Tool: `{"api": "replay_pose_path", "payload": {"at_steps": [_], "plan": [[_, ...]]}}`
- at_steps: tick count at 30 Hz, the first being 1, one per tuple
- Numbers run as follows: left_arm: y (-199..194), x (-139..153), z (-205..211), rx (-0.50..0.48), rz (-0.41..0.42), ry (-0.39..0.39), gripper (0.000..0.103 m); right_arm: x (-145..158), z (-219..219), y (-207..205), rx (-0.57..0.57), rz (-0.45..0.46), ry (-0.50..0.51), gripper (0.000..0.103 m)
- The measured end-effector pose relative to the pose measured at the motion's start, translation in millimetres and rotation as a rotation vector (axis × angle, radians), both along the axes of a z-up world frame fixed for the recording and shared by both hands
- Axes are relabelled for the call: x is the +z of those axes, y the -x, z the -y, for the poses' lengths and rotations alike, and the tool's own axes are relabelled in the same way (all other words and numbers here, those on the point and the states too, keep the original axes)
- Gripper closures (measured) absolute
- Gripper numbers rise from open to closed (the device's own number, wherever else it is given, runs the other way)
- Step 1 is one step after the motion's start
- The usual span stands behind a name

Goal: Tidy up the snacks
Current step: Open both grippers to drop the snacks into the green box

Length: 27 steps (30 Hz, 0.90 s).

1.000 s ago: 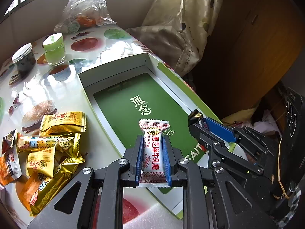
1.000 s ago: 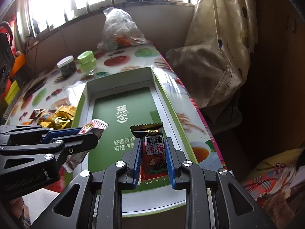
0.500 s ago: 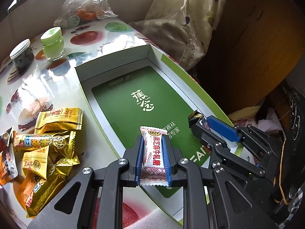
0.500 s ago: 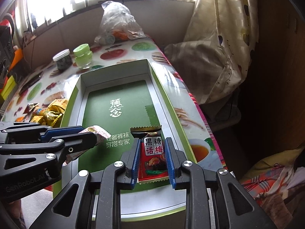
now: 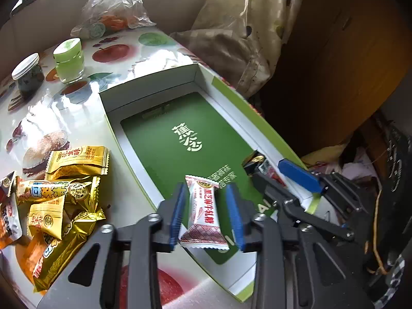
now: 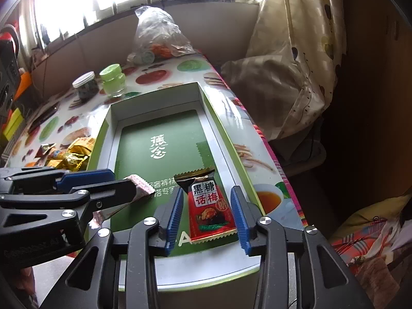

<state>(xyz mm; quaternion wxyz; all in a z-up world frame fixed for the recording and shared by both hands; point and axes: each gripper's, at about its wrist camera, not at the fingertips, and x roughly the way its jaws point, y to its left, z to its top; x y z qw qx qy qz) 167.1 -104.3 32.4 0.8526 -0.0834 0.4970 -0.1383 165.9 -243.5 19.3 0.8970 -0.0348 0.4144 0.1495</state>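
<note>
Both tools' jaws were opening: the left tool around a white-pink candy, the right tool around a red candy, over the green box. Either wrapper might cling to a pad and be dragged out.

A barred window is seen above a beige wall panel, and strong daylight is let in through it. Below the window, a table covered with a fruit-printed cloth is set. Right of the window, a cream patterned curtain is hung against a dark wooden cabinet.
</note>
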Motion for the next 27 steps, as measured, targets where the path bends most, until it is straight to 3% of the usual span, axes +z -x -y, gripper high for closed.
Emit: {"api": "replay_pose_path", "payload": {"at_steps": [3,27], "plan": [[4.0,4.9,-0.2,0.008,0.016,-0.017,0.057,2.8,-2.6,4.8,-0.002,0.014,0.015,0.058],[72.5,44.4,-60.1,0.151,0.145,-0.002,0.056,40.1,-25.5,50.4,-0.022,0.096,-0.061,0.051]]}}
